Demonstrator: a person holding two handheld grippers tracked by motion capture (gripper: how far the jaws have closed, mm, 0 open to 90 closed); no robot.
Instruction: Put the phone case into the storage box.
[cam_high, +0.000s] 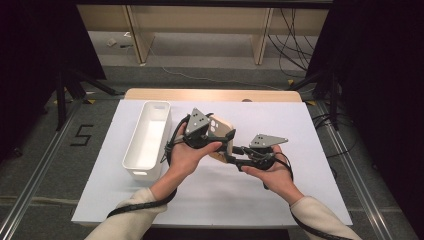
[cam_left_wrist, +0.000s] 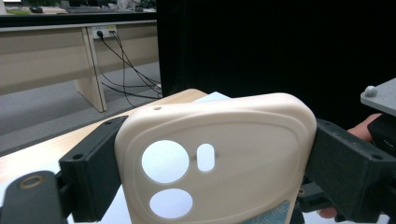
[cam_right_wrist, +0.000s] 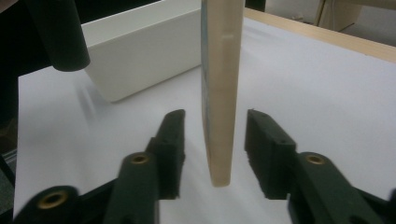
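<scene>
Above white-papered counter (cam_high: 300, 200), mid-air: cream phone case (cam_left_wrist: 219, 154) held upright, camera cutouts facing left tongs' camera. Left tongs (cam_left_wrist: 205, 168) clamped across case's width. Right tongs (cam_right_wrist: 215, 154) apart, case edge between pads, untouched. White bin (cam_high: 147, 137) just left. No readable writing on case.

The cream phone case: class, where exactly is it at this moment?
In the high view the cream phone case is held above mid-table, clamped across its width by the left claw, just right of the white bin. The right claw straddles its edge without touching.
</scene>
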